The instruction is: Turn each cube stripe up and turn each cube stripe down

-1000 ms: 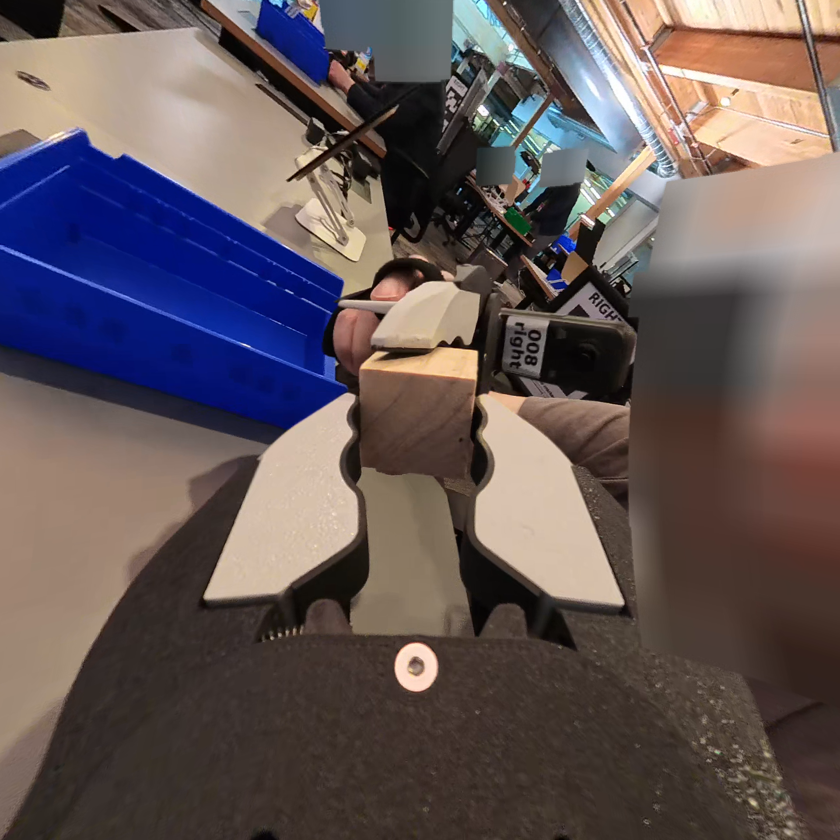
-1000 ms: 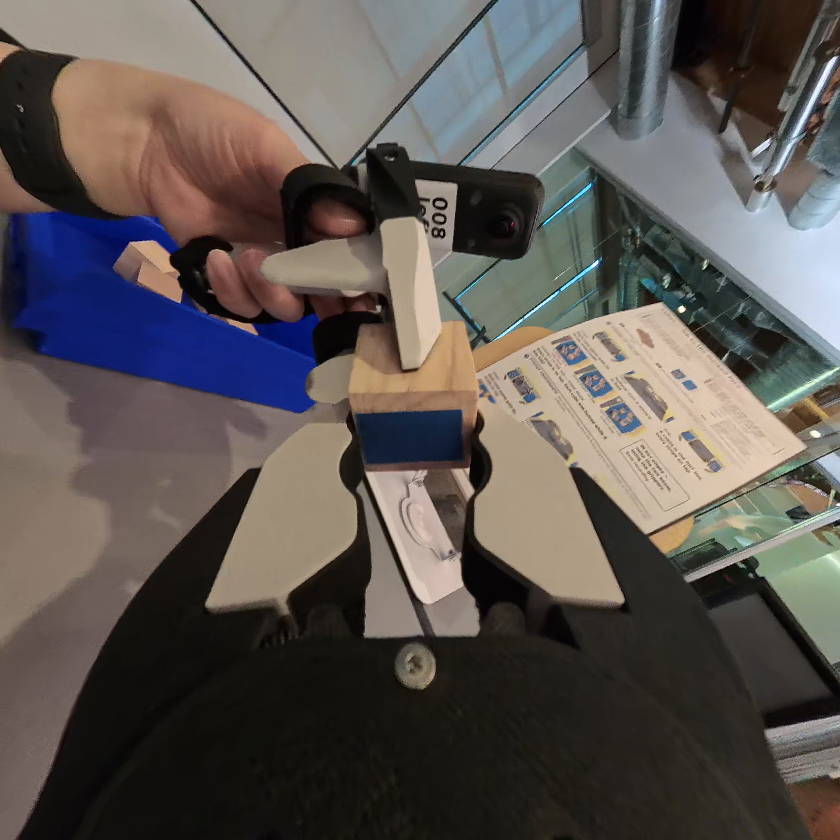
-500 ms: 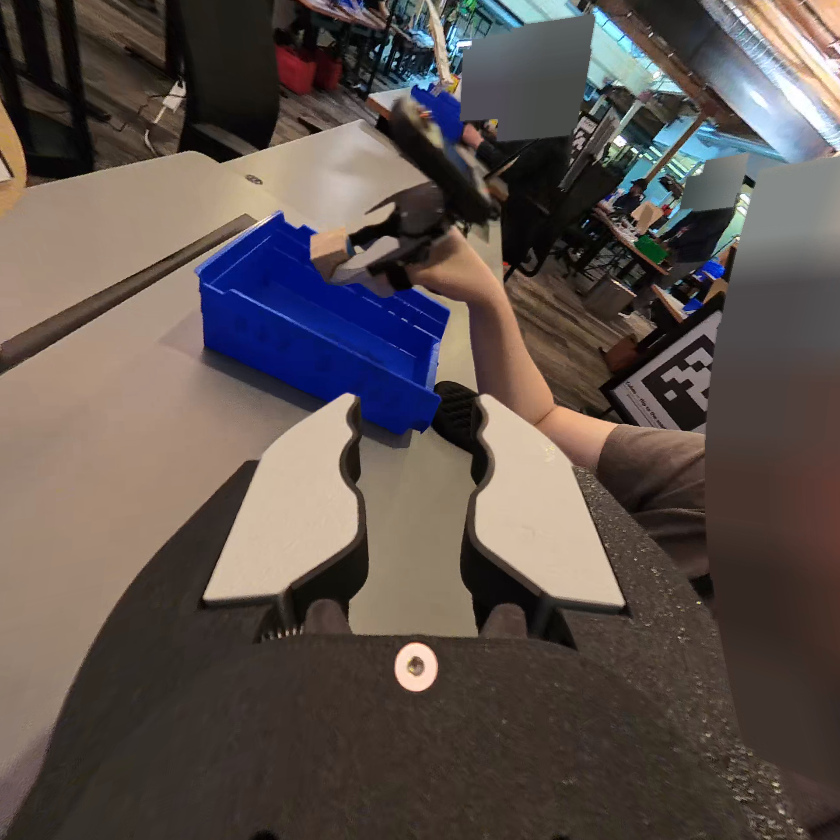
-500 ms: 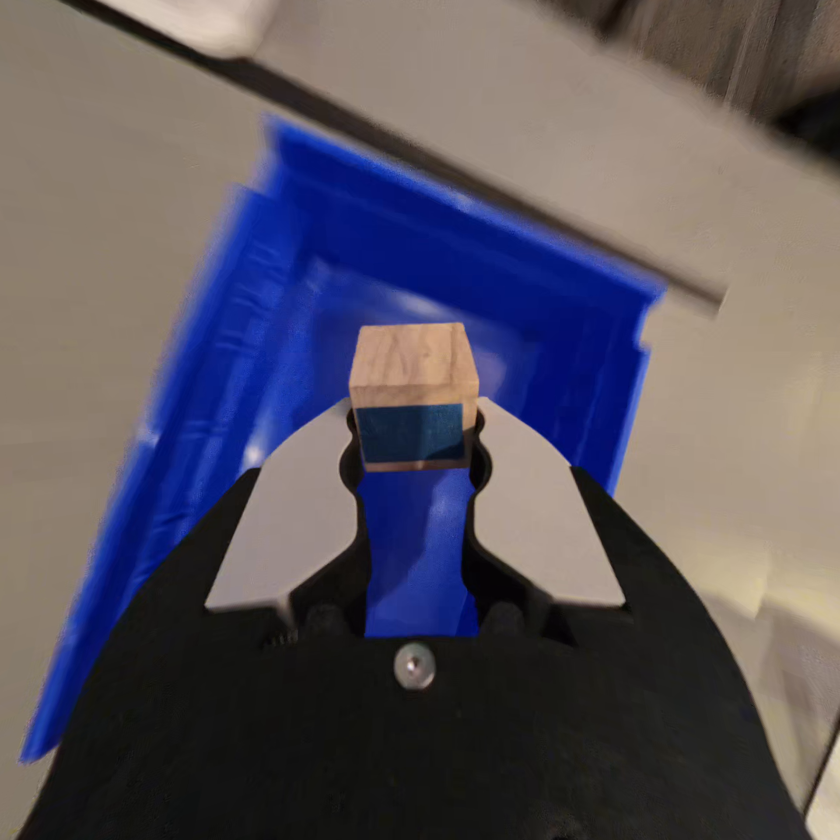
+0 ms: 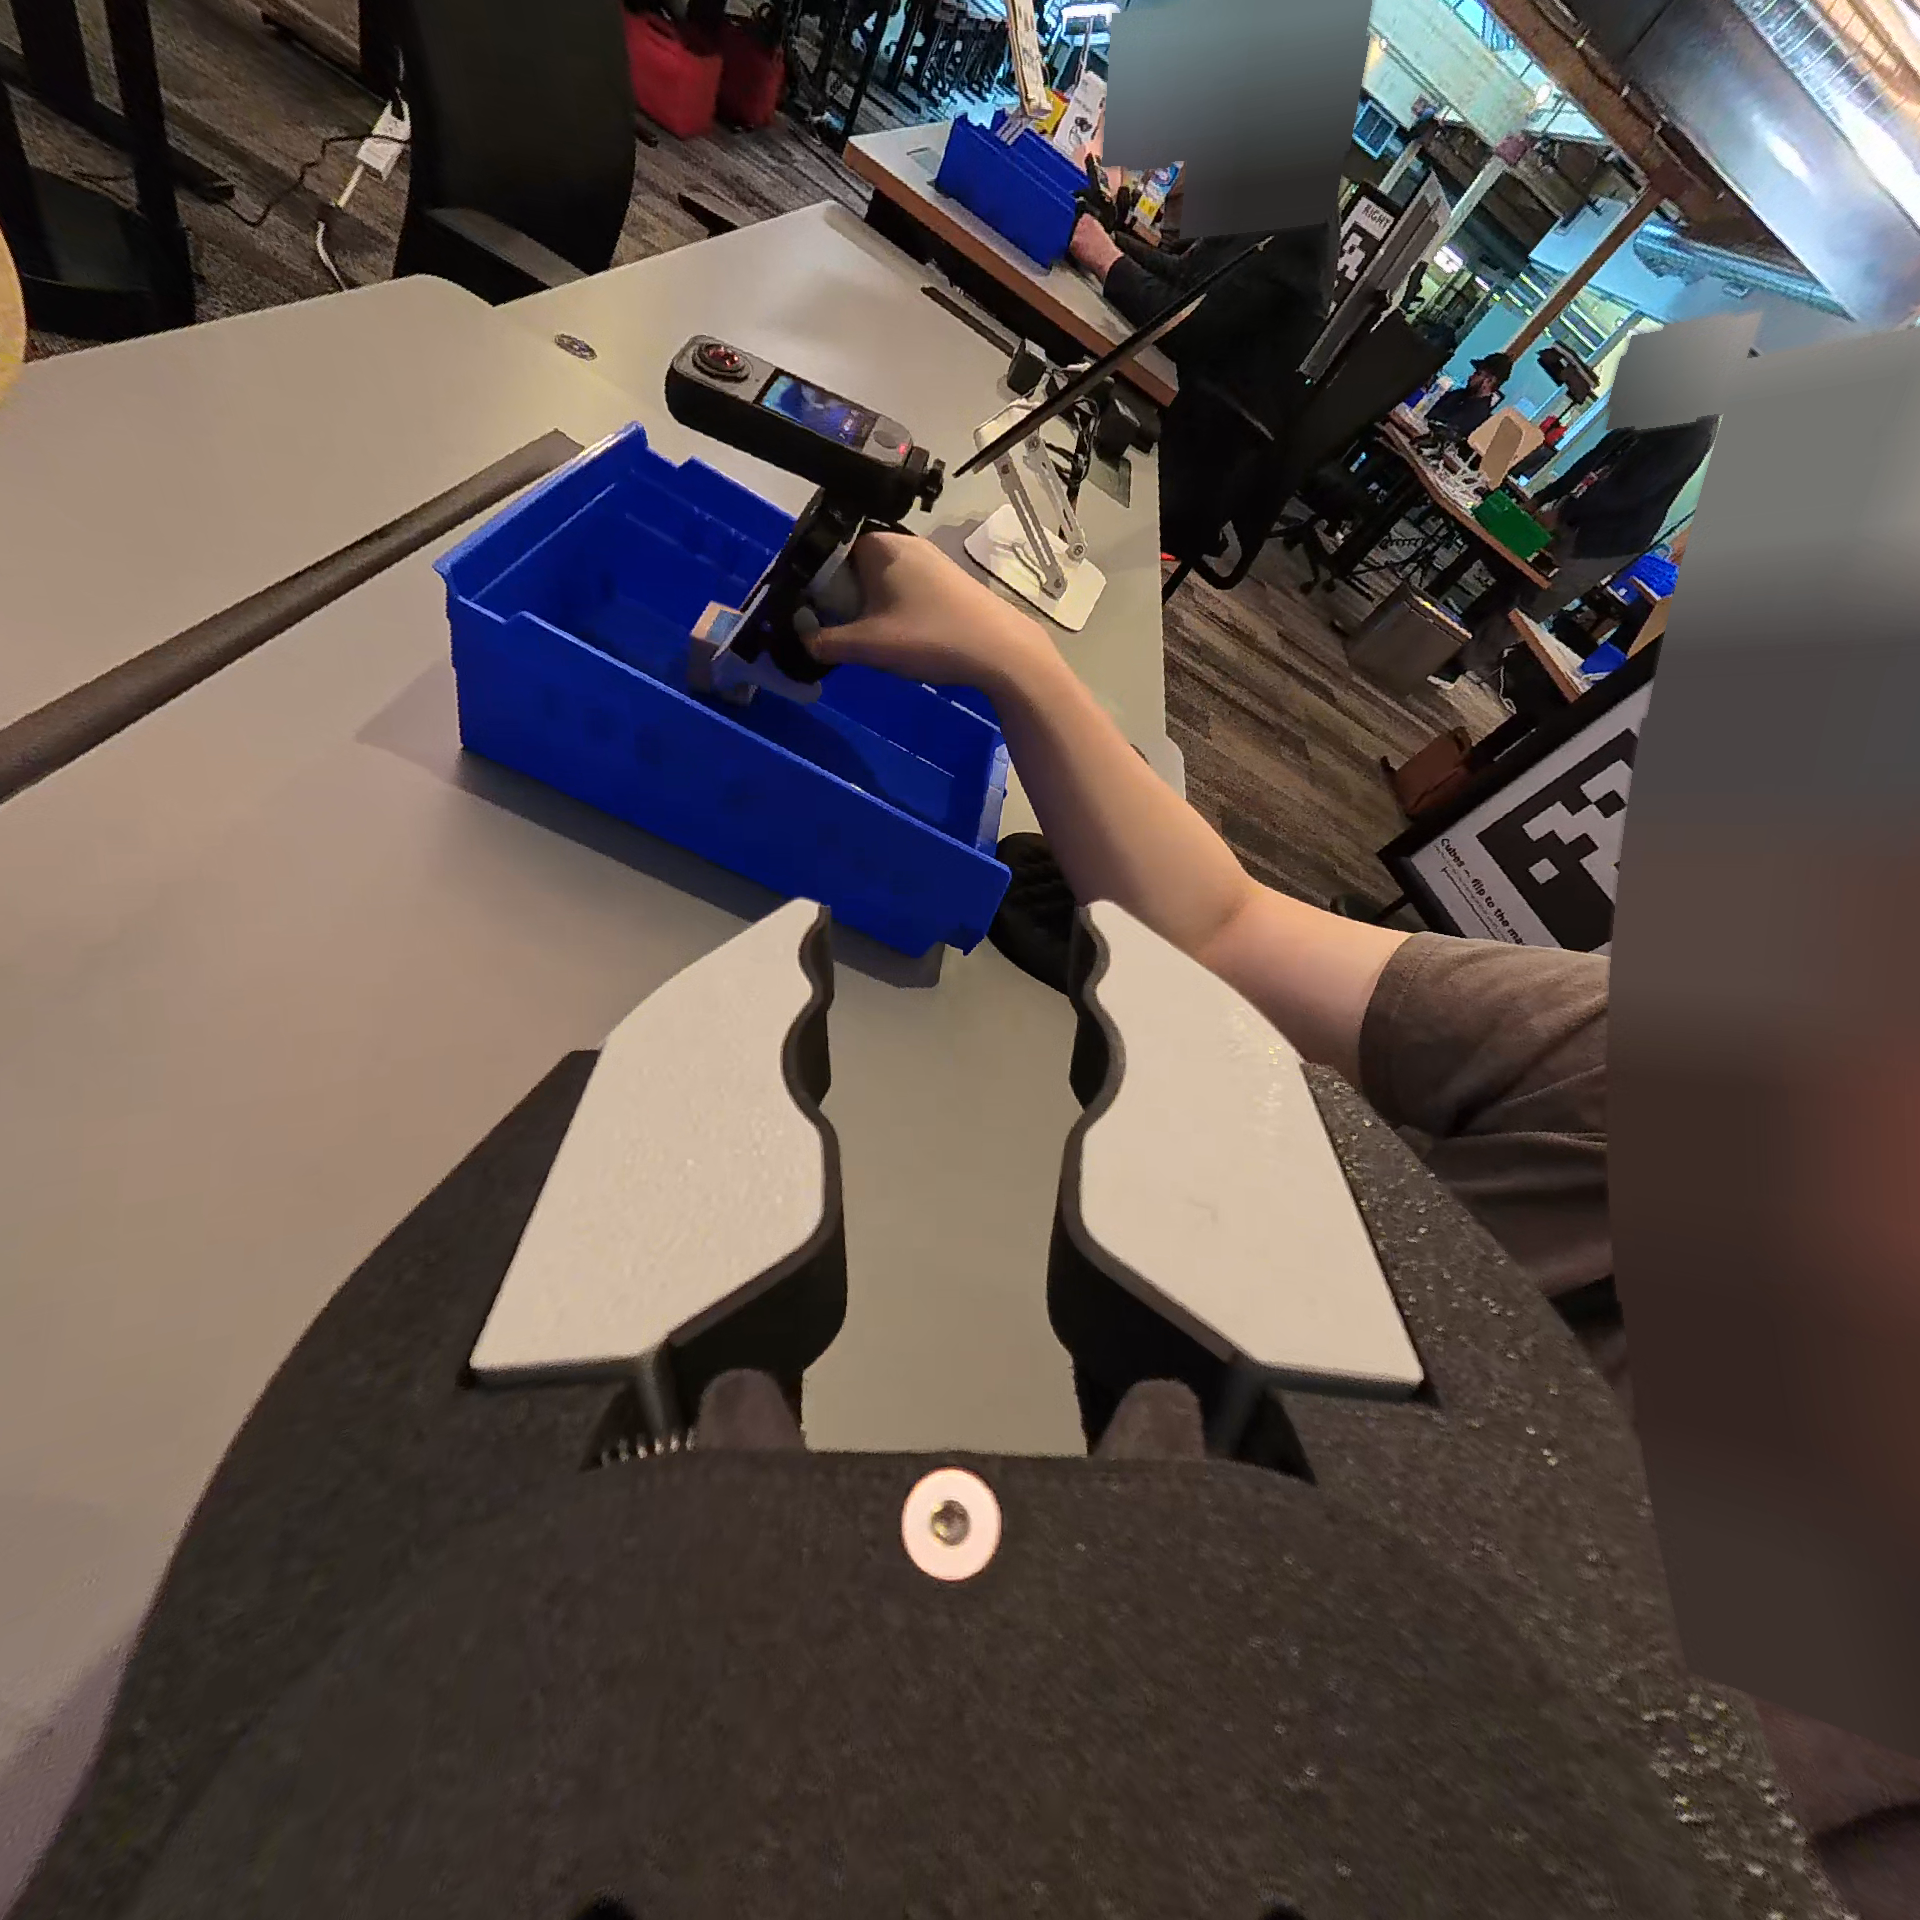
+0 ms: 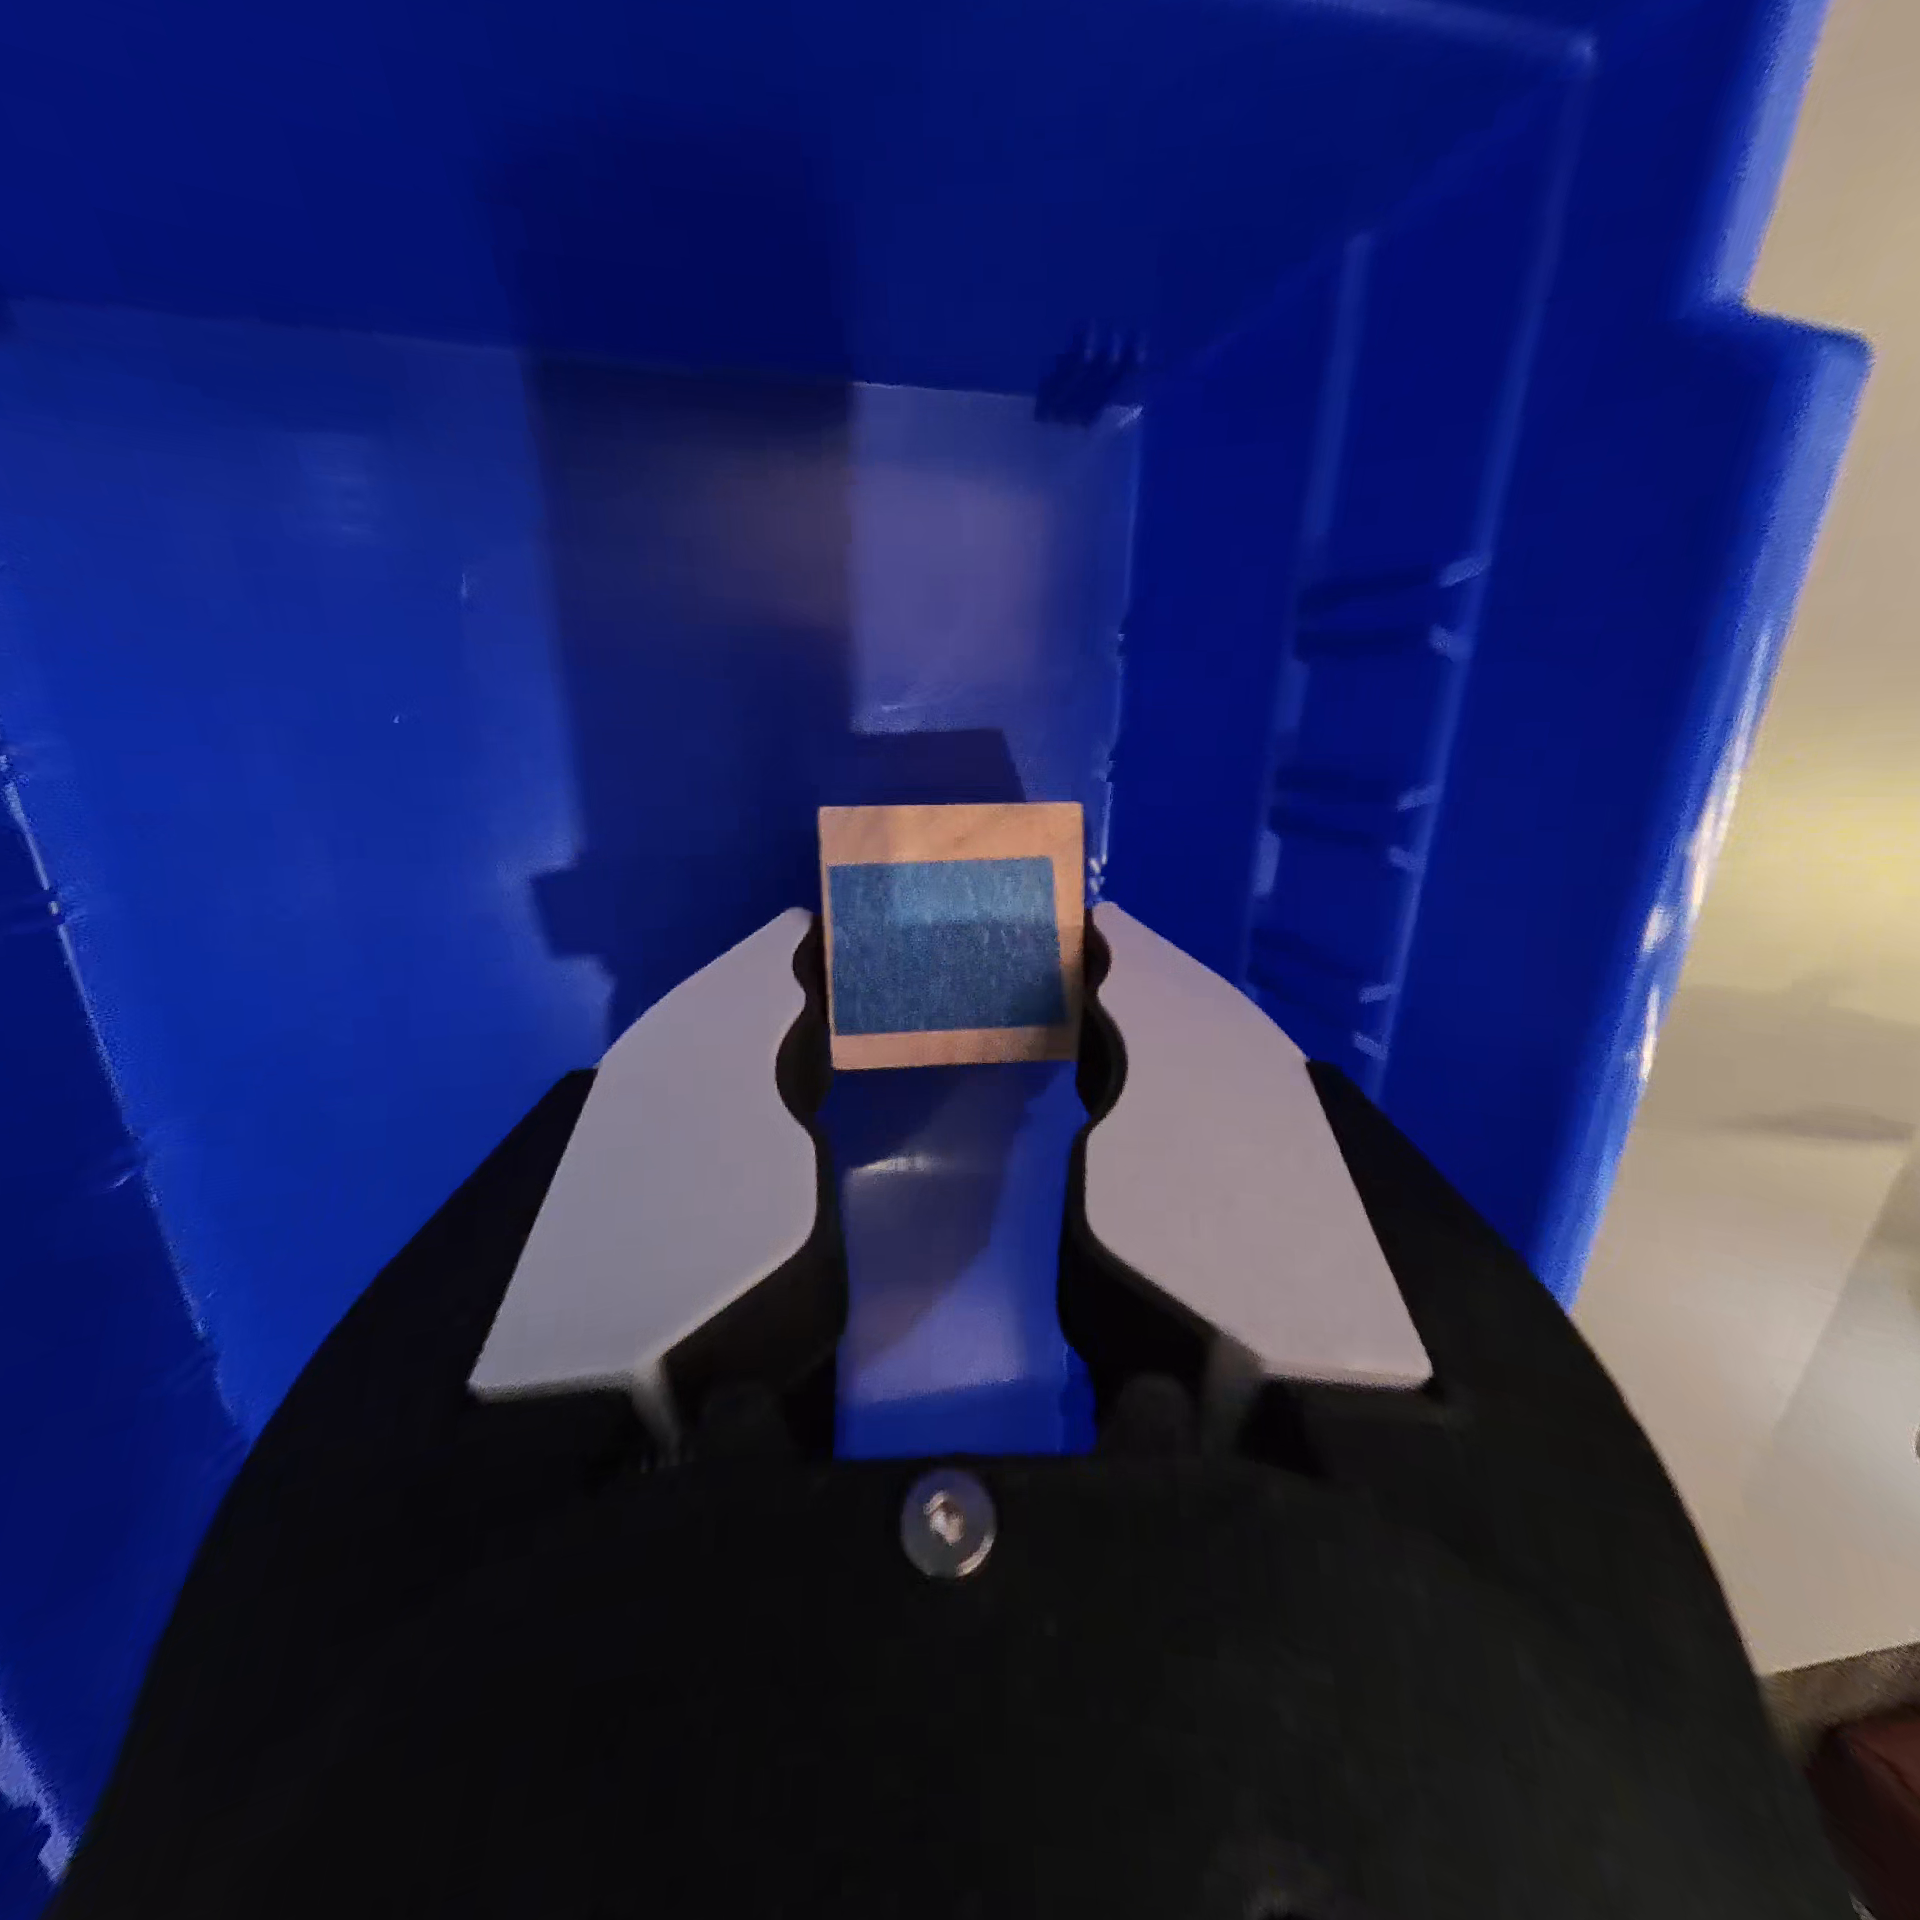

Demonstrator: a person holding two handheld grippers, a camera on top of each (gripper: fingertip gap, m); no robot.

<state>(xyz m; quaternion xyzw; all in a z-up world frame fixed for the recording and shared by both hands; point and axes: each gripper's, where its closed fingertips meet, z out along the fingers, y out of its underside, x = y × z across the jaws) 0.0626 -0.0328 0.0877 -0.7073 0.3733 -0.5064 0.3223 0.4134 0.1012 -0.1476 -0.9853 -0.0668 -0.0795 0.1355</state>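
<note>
Right gripper (image 6: 951, 982), grey two-finger tool on a black body, pinches a small wooden cube with a blue tape stripe (image 6: 948, 935) at its fingertips. Striped face turned toward the wrist camera. Cube held down inside the blue plastic bin (image 6: 416, 727), near its floor; contact with the floor cannot be told. Left gripper (image 5: 951, 971) hovers over the grey table (image 5: 208, 987) just short of the bin's near corner, fingers spread, nothing between them

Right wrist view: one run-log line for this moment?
right gripper: shut on cube, blue stripe facing camera | inside blue bin | left gripper: open, empty, above table
</note>
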